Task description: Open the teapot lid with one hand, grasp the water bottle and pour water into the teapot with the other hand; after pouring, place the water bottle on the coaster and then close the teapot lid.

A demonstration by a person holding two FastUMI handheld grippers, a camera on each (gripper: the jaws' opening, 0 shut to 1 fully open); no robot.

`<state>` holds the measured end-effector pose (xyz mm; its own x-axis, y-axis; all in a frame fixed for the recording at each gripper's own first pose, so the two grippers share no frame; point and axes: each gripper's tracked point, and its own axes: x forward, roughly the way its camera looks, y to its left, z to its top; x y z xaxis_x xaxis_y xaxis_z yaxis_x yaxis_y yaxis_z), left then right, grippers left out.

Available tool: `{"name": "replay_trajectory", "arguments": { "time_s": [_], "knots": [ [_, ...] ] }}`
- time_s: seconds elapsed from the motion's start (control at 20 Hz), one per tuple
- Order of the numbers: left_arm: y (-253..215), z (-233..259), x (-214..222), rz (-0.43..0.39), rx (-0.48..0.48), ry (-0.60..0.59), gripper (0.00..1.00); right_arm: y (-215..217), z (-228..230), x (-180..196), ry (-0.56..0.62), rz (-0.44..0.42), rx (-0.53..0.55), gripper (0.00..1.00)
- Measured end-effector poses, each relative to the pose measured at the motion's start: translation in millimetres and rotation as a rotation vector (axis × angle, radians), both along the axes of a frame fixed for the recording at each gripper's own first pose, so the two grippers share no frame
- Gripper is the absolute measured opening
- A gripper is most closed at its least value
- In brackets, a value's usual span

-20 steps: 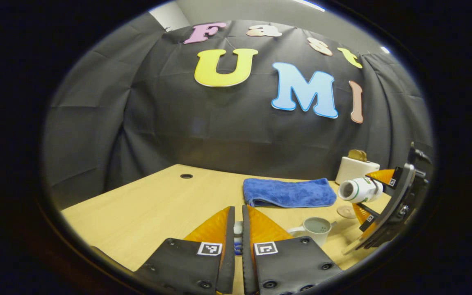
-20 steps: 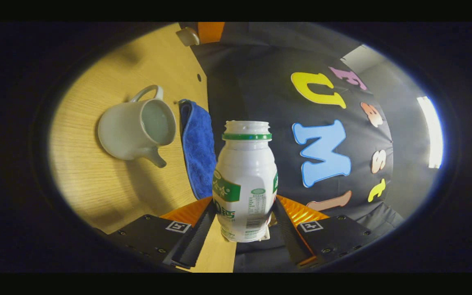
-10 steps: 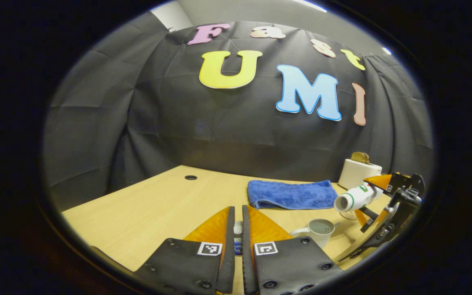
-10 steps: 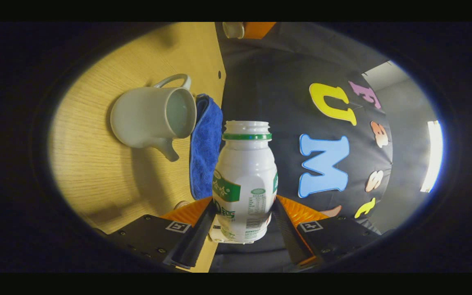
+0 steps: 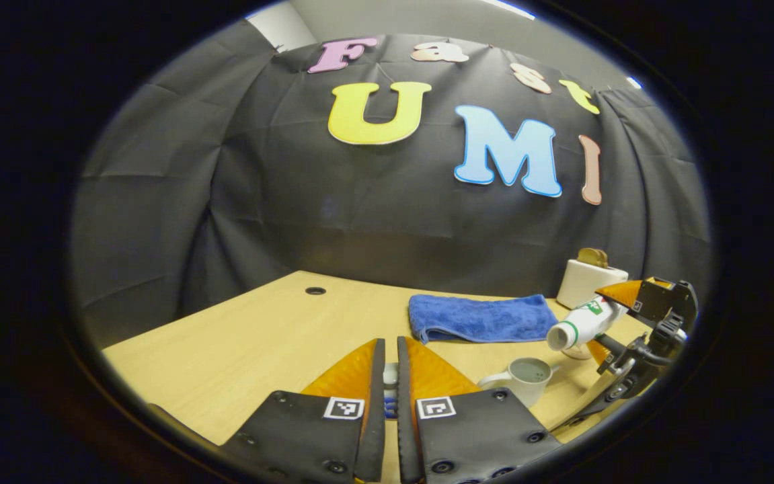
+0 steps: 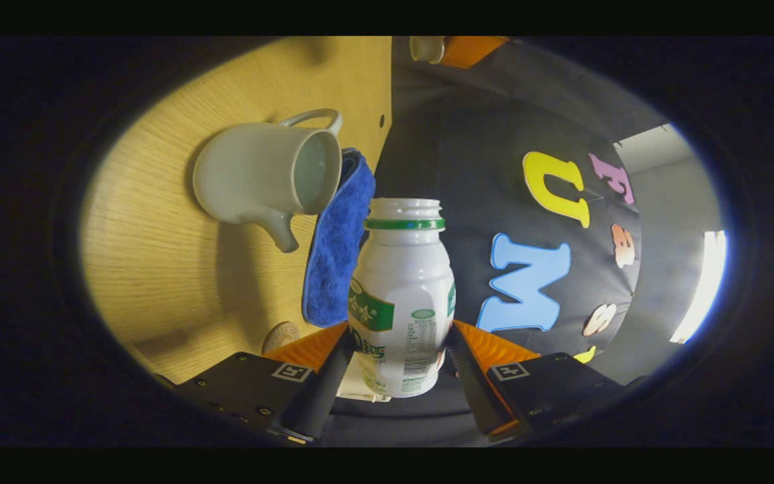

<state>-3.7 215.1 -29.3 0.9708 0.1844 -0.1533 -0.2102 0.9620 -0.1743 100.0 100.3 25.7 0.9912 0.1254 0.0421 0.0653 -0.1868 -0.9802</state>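
The wooden surface (image 5: pixel 259 343) runs back to the booth's cloth wall, with a folded blue towel (image 5: pixel 481 317) lying toward the far right. Just in front of the towel stands the teapot (image 5: pixel 528 376), white, squat, lid off and mouth open, its handle turned left toward the left gripper and its spout toward the right. In the right gripper view the same teapot (image 6: pixel 265 176) shows a pale liquid inside.

The relation that counts: the water bottle (image 5: pixel 578 326) hangs above and to the right of the teapot, tipped with its long axis near horizontal and its uncapped neck pointing down-left at the open mouth, not yet over it as far as I can judge. The right gripper (image 6: pixel 400 359) is the nearer hand; both its fingers press the lower body of the white, green-ringed bottle (image 6: pixel 401 296).

The left gripper (image 5: pixel 390 396), near and left of the teapot, has its fingers closed on a small pale piece, probably the lid (image 5: pixel 391 376), though it is mostly hidden.

A round coaster (image 6: pixel 282 334) lies on the surface near the towel's end.
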Motion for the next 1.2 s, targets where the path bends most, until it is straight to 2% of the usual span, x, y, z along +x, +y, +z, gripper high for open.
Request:
{"name": "replay_trajectory", "arguments": {
  "time_s": [0.05, 0.15, 0.2, 0.25, 0.45, 0.55, 0.7, 0.9, 0.95, 1.05, 1.2],
  "knots": [
    [0.1, -0.1, 0.8, 0.001, 0.0, 0.0, 0.15, -0.7, 0.4, 1.1, -0.001, 0.003, -0.01, 0.81],
    [1.1, 0.6, 0.4, 0.002, 0.001, 0.001, 0.19, -0.9, 2.7, 1.1, -0.01, 0.007, -0.025, 0.81],
    [2.0, -0.1, 0.0, 0.003, 0.003, 0.003, 0.15, -0.1, 3.7, 0.7, -0.014, 0.011, -0.032, 0.81],
    [2.0, -0.9, -0.1, 0.004, 0.004, 0.003, 0.19, 1.0, 4.8, 0.9, -0.017, 0.014, -0.036, 0.81],
    [1.4, -0.6, 0.2, 0.001, 0.003, 0.006, 0.19, 1.5, 7.9, 1.5, -0.029, 0.02, -0.051, 0.81],
    [1.6, 1.5, -0.4, 0.001, 0.005, 0.003, 0.18, 0.6, 11.0, 2.8, -0.04, 0.022, -0.061, 0.81],
    [1.3, 2.0, -0.8, 0.0, 0.007, 0.003, 0.11, 1.1, 22.9, 2.7, -0.053, 0.03, -0.08, 0.81],
    [0.7, 0.8, -1.6, -0.002, 0.006, 0.002, 0.11, 3.7, 29.8, 2.0, -0.063, 0.041, -0.104, 0.81],
    [-0.2, 0.8, -1.9, -0.003, 0.006, 0.003, 0.15, 3.6, 30.4, 2.1, -0.064, 0.042, -0.11, 0.81],
    [0.4, 0.2, -0.6, -0.004, 0.005, 0.004, 0.11, 3.8, 32.2, 3.2, -0.066, 0.046, -0.12, 0.81],
    [1.4, -1.5, -1.4, -0.005, 0.002, 0.007, 0.11, 5.2, 31.1, 2.9, -0.065, 0.051, -0.133, 0.81]
  ]
}}
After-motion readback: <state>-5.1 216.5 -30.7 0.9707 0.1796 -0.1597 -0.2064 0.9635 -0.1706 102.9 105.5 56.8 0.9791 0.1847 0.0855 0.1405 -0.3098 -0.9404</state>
